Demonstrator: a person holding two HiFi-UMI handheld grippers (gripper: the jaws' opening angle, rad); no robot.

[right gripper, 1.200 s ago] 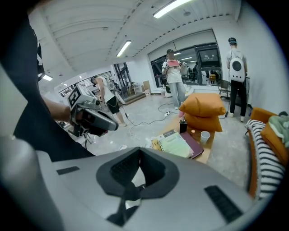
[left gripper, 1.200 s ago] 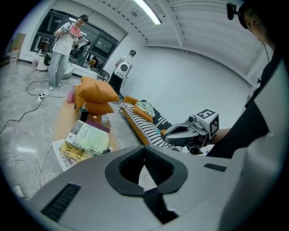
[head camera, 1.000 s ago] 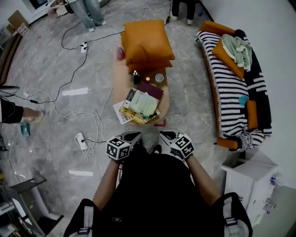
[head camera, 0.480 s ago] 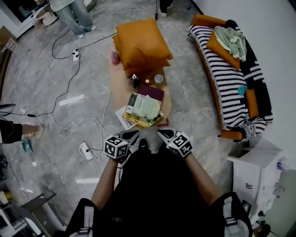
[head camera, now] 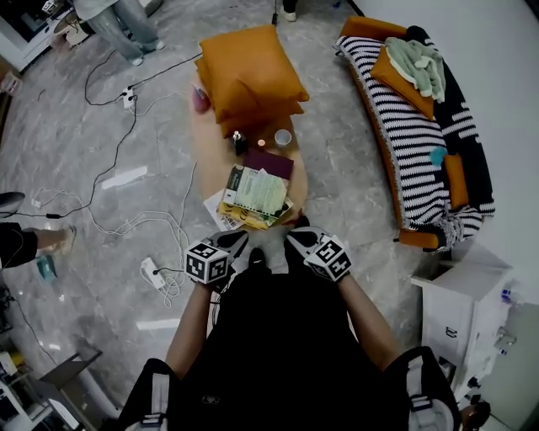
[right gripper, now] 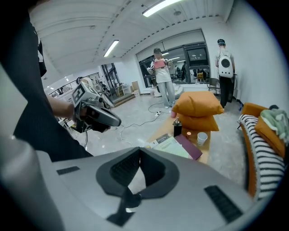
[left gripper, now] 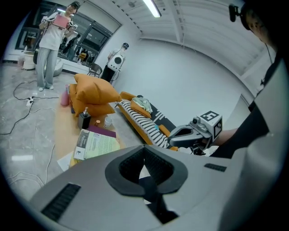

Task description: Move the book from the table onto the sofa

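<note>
A green-and-white book [head camera: 259, 190] tops a stack of books and papers at the near end of the low wooden table [head camera: 207, 145], with a maroon book [head camera: 271, 162] just behind it. The stack also shows in the left gripper view [left gripper: 97, 144] and the right gripper view [right gripper: 174, 145]. The striped sofa [head camera: 408, 139] stands to the right of the table. My left gripper [head camera: 236, 244] and right gripper [head camera: 296, 240] hover side by side just short of the table's near edge, both shut and empty, apart from the books.
Orange cushions [head camera: 251, 77], a small dark bottle [head camera: 240, 141] and a white cup [head camera: 283, 136] fill the far half of the table. Cables and a power strip [head camera: 150, 271] lie on the floor at left. A white cabinet [head camera: 467, 311] stands at right. A person's legs [head camera: 118, 25] show at the back.
Both grippers and the view have drawn nearer to the table's near end; the book stack now lies just ahead of the jaws. Both jaws stayed shut.
</note>
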